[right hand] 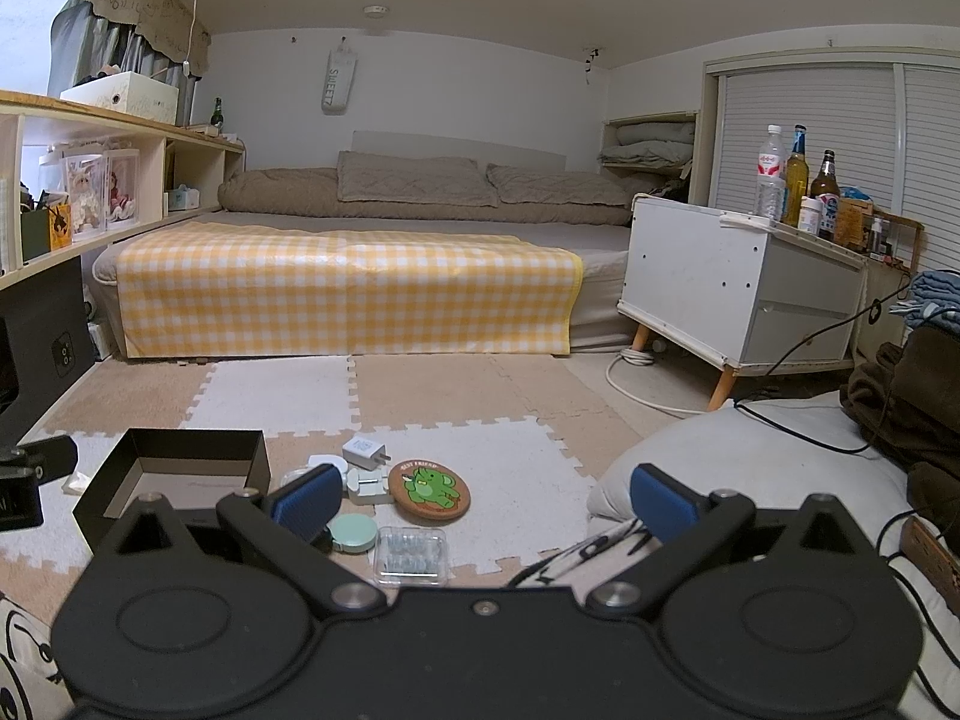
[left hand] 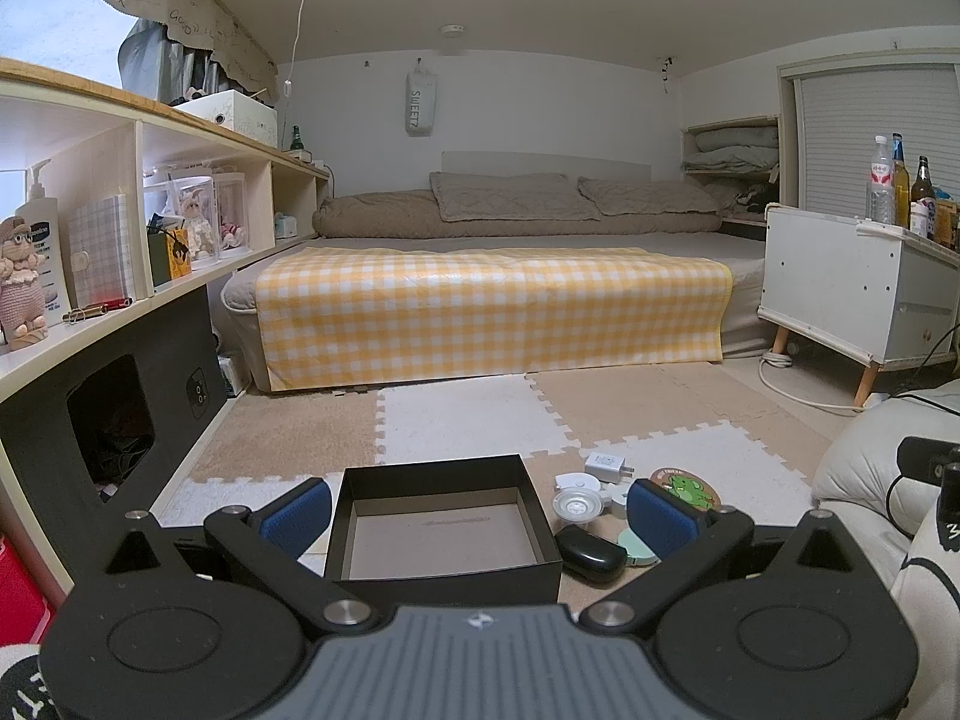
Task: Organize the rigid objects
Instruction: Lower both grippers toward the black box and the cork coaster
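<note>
An empty black box stands open on the floor mat. To its right lie a white charger plug, a round white lid, a black case, a mint round case, a green monster coaster and a clear plastic case. My left gripper hovers open, its fingers on either side of the box. My right gripper is open over the mat, with the coaster and clear case between its fingers, holding nothing.
Puzzle foam mat covers the floor. A bed with a yellow checked cloth lies ahead. A shelf unit runs along the left. A white cabinet with bottles stands right, cables trailing. A white cushion lies near right.
</note>
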